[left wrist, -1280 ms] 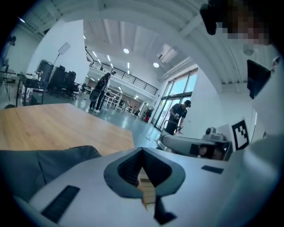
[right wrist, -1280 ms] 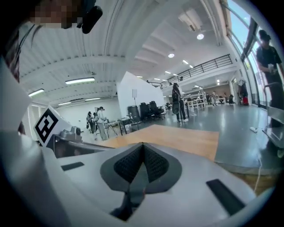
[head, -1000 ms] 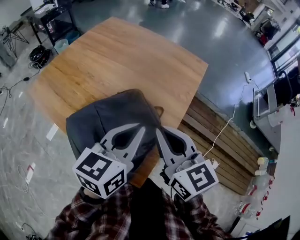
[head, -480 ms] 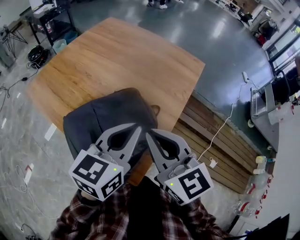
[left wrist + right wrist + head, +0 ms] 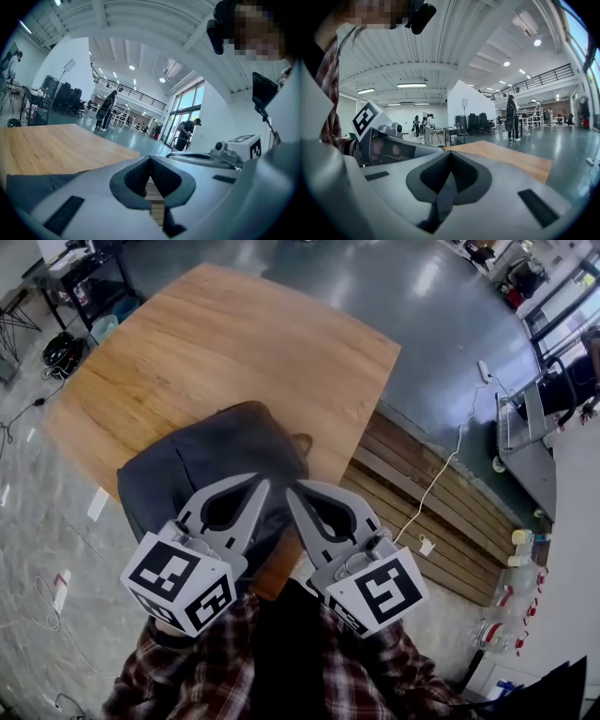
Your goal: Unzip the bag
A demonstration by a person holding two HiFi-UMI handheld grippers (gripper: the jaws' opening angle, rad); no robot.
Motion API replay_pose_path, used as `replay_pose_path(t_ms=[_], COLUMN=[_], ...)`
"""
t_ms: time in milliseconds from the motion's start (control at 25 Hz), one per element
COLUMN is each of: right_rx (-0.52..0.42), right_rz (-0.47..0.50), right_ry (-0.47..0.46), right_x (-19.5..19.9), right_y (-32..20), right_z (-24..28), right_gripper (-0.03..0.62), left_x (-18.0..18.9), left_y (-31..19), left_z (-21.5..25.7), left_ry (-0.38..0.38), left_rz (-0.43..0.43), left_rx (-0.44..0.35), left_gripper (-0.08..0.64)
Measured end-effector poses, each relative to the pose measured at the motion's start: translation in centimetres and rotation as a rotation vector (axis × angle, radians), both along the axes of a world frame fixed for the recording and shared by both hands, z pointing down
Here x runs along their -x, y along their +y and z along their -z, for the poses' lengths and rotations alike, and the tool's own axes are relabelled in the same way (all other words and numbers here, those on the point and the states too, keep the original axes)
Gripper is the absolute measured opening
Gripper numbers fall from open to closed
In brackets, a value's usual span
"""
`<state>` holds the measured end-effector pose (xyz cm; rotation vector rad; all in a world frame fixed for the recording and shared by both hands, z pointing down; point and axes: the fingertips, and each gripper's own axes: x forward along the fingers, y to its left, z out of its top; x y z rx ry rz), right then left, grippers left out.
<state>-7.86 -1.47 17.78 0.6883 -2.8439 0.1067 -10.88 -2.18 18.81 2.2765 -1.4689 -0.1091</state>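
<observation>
Dark grey, soft fabric bag, slumped at the near edge of the light wooden tabletop, close to its near corner. Long axis judged to run roughly along that near edge, left to right in the head view. Small brown tab poking out at the bag's far right end; too small to tell whether a zip pull. No zip line made out in any view, so no telling whether closed or already run open. Fits a bag waiting to be unzipped as well as one unzipped and left lying.

Grey two-jaw left gripper with its marker cube, held close to the chest. Jaws clenched tip to tip on nothing, only wooden floor planks showing through the hollow behind the tips. Matching right gripper alongside, likewise pressed together and empty.

Both held about level, pointing out across the tabletop rather than down at it. Bag therefore beneath and just ahead of the jaws, not between them. In the head view, left tips over the bag's middle, right tips over its right part and nearer the tab. In the left gripper view, only a strip of dark fabric low at the left, under the jaws. None of it in the right gripper view.
</observation>
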Motion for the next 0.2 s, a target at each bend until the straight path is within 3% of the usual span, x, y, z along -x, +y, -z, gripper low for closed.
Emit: replay_pose_path(t_ms=[200], right_rx=[-0.004], right_rz=[0.024], right_ry=[0.005], right_x=[1.2], right_y=[-0.4], right_z=[0.1], right_gripper=[0.009], left_x=[1.1], left_y=[-0.3], left_z=[0.0], left_ry=[-0.008], left_rz=[0.020], left_rx=[0.001], left_gripper=[0.006])
